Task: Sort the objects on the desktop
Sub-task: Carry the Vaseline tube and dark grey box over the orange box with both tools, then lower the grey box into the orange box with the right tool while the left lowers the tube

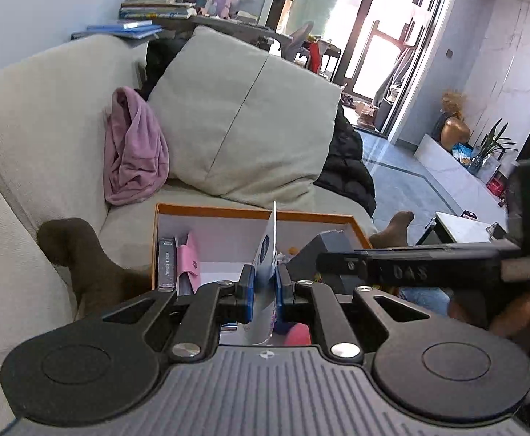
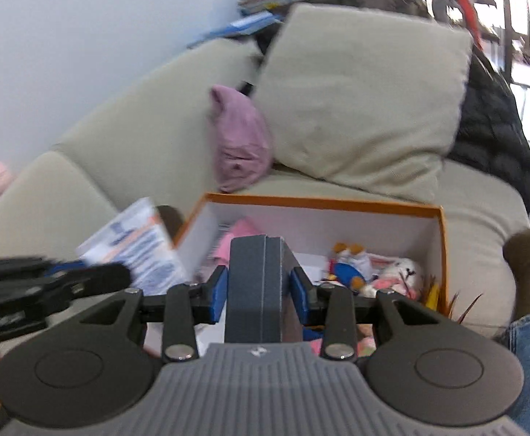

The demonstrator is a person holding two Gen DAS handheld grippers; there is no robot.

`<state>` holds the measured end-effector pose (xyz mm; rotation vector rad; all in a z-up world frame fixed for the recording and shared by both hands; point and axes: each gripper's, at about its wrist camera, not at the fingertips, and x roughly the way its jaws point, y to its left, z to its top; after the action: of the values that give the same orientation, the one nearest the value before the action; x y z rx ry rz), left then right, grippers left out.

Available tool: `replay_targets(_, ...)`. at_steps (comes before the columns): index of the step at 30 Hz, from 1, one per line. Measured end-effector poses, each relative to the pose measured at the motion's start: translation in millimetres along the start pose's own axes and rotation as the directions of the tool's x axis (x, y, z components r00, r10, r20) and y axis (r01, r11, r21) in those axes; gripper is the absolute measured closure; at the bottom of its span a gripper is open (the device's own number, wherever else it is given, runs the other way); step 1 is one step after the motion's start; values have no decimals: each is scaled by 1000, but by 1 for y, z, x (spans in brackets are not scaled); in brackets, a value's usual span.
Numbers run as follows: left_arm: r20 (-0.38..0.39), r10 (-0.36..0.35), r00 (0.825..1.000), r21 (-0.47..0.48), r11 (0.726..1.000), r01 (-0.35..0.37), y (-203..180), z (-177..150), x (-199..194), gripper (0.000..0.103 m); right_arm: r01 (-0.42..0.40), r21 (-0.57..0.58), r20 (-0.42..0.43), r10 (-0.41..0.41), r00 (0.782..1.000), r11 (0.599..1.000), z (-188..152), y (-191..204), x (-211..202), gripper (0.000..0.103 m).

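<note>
the left gripper (image 1: 265, 283) has its jaws nearly closed on a thin white-and-blue printed packet (image 1: 266, 254), edge-on above the orange box (image 1: 250, 212) on the sofa (image 1: 28, 116); its print is unreadable. the right gripper (image 2: 259, 285) clamps a plain dark grey box (image 2: 256, 290), jaws partly apart, over the same box.

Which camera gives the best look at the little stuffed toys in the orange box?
The right wrist view: the stuffed toys lie open in the orange box. In the left wrist view the hand-held grippers hide nearly all of them.
</note>
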<state>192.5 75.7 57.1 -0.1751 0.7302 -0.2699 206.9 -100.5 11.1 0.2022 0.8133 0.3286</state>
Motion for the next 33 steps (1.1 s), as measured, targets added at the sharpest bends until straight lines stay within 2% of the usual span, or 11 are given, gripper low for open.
replay_targets(7,-25,39,999,8,999,-39,20,-9,24,91,-20,58,-47,23,999,998,19,-2,64,64)
replay_targets(11,-39,69,997,20,997,-69,28,-18,34,91,-4,78,-86,10,996,997,20,3,106,64)
replay_targets(17,-58,66,996,-44,997,-68,48,-25,40,91,26,103,-93,-16,996,994,22,7,144,64)
replay_targets(21,-50,98,994,-32,995,-100,49,-27,42,91,29,111,-116,-16,993,993,21,9,156,62)
replay_targets(23,-55,104,993,-34,994,-106,50,-29,44,91,5,135,-125,12,992,991,21,5,157,61)
replay_targets(28,-54,148,988,-9,989,-148,47,-34,50,91,-22,139,-132,41,990,990,21,2,144,53)
replay_targets(31,-45,167,985,9,986,-167,45,-35,55,91,-45,168,-138,69,988,985,19,-2,139,55)
replay_targets(33,-42,174,984,11,985,-174,45,-36,56,91,-60,218,-155,96,983,974,17,-8,146,64)
